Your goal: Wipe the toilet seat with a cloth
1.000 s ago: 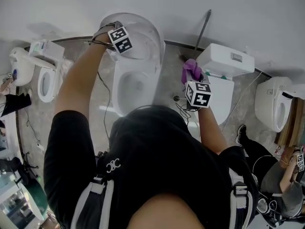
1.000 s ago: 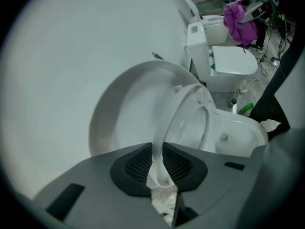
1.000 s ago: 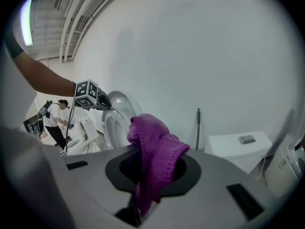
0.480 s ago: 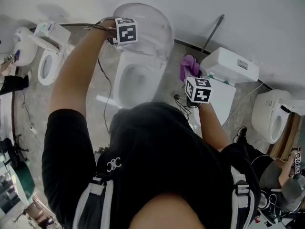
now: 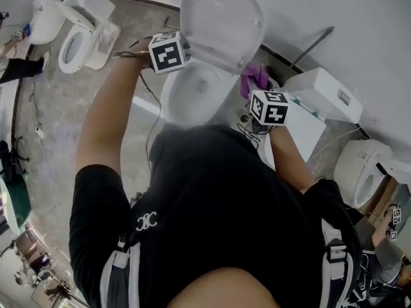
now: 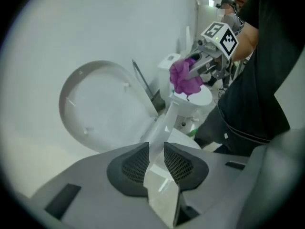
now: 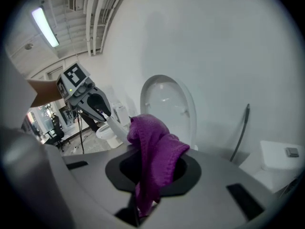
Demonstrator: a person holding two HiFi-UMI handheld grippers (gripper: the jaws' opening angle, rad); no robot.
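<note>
Toilet seat (image 6: 167, 123) pinched edgewise by left tongs (image 6: 153, 162), jaws just opened wider; purple cloth (image 7: 153, 140) clamped in right tongs (image 7: 151, 175). Seat could be dropped if grip loosens further.

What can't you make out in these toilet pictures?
Toilet bowl: near half hidden by the person's head, head view; any dirt too small to tell.
Right tongs: pads covered by the purple cloth, right gripper view.
Neighbouring toilet: cut off by the head view's right edge.
</note>
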